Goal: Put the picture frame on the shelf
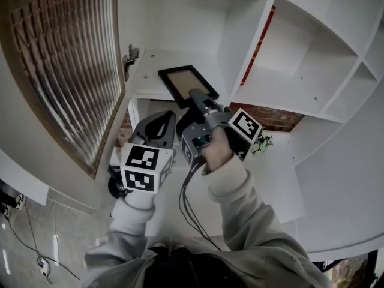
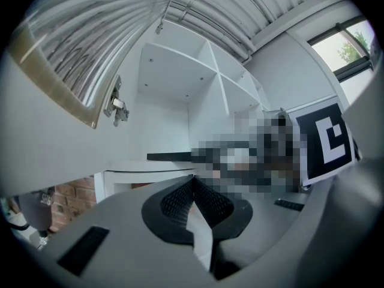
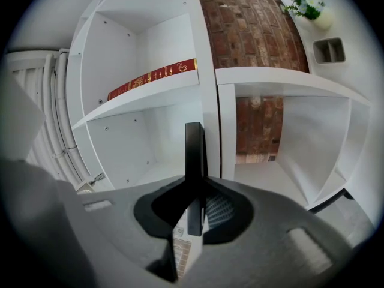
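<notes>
A black picture frame (image 1: 188,83) with a brownish inside lies nearly flat over the white shelf board (image 1: 150,77) of an open compartment. My right gripper (image 1: 199,101) is shut on the frame's near edge. In the right gripper view the frame (image 3: 193,155) stands edge-on between the pads, pointing into the white shelf unit (image 3: 150,161). My left gripper (image 1: 157,126) hangs just below and left of it, shut and holding nothing. In the left gripper view its jaws (image 2: 193,191) meet, and the frame's thin dark edge (image 2: 171,156) shows just above the board. I cannot tell whether frame and board touch.
A cabinet door with ribbed glass (image 1: 66,59) stands open at the left, its hinge (image 1: 130,57) beside the compartment. A red book spine (image 1: 264,35) lies in a neighbouring compartment. A brick wall (image 3: 252,23) shows behind the shelves, and a small plant (image 1: 262,143) sits lower right.
</notes>
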The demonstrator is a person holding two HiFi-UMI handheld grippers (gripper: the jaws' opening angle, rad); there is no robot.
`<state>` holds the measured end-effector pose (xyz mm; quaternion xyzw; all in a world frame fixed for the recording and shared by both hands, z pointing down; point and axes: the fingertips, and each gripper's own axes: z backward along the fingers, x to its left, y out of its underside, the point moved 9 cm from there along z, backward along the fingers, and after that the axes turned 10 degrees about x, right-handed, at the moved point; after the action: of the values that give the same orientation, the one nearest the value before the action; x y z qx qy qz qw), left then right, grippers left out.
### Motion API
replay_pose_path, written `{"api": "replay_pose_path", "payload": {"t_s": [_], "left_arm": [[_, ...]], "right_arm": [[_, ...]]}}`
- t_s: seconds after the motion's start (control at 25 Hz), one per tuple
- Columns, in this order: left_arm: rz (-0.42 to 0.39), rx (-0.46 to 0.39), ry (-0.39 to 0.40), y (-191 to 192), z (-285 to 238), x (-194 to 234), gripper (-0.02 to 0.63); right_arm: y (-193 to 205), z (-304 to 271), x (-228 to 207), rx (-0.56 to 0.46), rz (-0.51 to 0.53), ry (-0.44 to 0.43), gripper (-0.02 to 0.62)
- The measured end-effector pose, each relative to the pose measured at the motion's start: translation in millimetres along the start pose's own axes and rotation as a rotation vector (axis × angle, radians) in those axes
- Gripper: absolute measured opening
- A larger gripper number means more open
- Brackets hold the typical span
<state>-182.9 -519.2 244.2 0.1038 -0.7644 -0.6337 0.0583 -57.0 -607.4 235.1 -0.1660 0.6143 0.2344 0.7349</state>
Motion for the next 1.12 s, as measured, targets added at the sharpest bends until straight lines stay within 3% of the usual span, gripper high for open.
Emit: {"api": "replay_pose_path", "payload": {"t_s": [0.68,0.96,1.12], "left_arm": [[-0.012,-0.006,-0.014,-4.2,20.2,-11.6,0.005],[0.011,0.009,0.008,1.9,4.9,3.4,0.005],[0.018,0.015,0.017,4.5,6.1,-0.5,0.005]], "right_arm": [[7.8,6.4,7.4,0.0,-0.019,0.003,0.052],[-3.0,-8.8,-2.8,-0.028,0.003,0.009,0.055],[-3.3,-5.5,3.9,-0.034,0.035,-0.02,0.143]]}}
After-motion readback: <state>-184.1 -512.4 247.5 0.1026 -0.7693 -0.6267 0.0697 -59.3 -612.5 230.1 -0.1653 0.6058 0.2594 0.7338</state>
